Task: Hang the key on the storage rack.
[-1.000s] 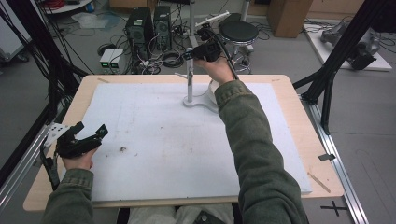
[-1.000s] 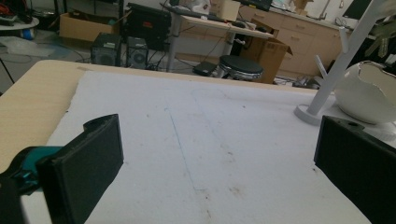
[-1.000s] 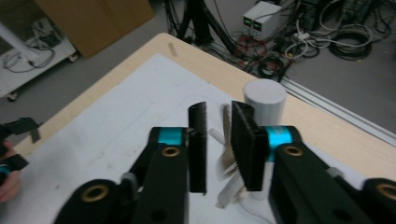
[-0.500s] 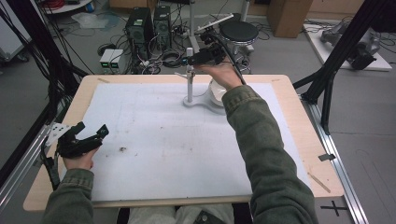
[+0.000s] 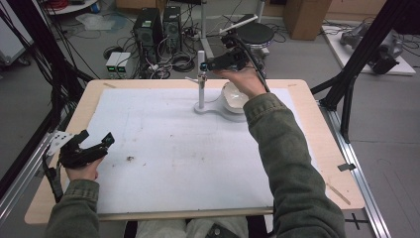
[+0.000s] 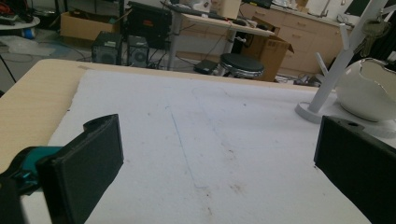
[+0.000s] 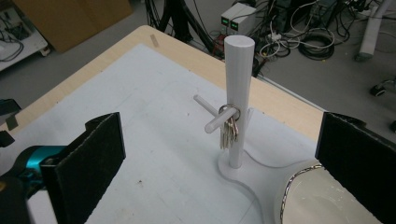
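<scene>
- Lower left of the high view: the left gripper (image 5: 91, 148) rests on the white mat (image 5: 173, 163), jaws spread wide, nothing between them.
- Upper middle: the keys (image 7: 229, 130) hang by their ring on a peg of the white stand (image 7: 238, 98), probably touching the post.
- Beside it, the right gripper (image 5: 210, 63) has just been opening; released, jaws empty.
- The white bowl (image 5: 234, 96) sits on the stand's base.

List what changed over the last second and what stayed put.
The right gripper has just opened its jaws, leaving the keys hanging on a peg of the white stand, with nothing between the jaws. Its hand drew back slightly from the stand. The left gripper, the bowl and the stand stayed as they were.
</scene>
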`<state>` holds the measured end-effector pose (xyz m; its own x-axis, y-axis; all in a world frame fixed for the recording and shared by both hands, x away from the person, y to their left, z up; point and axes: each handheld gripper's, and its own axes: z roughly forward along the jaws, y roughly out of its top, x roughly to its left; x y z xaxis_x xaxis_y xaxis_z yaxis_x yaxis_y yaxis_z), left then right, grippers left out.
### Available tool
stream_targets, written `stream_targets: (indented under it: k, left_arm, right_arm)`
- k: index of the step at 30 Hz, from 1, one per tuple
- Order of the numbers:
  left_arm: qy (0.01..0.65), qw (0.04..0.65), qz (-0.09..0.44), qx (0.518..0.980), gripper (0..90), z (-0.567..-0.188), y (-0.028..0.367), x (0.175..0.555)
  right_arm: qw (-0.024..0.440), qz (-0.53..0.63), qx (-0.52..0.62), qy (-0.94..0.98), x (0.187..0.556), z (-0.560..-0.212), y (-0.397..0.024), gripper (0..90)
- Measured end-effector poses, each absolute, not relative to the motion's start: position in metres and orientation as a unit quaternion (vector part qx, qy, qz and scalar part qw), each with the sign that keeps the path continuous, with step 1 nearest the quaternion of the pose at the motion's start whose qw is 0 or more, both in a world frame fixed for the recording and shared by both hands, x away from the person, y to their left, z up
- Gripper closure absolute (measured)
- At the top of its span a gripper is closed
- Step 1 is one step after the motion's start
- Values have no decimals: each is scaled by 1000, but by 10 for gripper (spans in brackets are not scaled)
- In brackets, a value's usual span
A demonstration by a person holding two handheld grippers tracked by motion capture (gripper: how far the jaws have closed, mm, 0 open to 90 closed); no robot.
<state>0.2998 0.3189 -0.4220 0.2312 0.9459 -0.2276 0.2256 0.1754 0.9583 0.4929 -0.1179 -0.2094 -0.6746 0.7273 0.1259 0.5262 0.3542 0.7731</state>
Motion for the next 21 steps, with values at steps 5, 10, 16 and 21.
stream_targets:
  k: [5, 10, 16, 21]
  left_arm:
    - [528, 557, 324, 553, 17, -422, 319, 299]
    - [529, 556, 324, 553, 17, -422, 318, 299]
    - [529, 555, 324, 554, 17, -422, 319, 300]
    - [529, 554, 324, 555, 17, -422, 319, 299]
  right_arm:
    - [122, 421, 391, 809, 488, -217, -128, 6]
    - [120, 418, 399, 807, 486, -229, -139, 6]
    - [120, 409, 408, 808, 482, -241, -145, 6]
    - [114, 414, 409, 805, 479, -246, -148, 6]
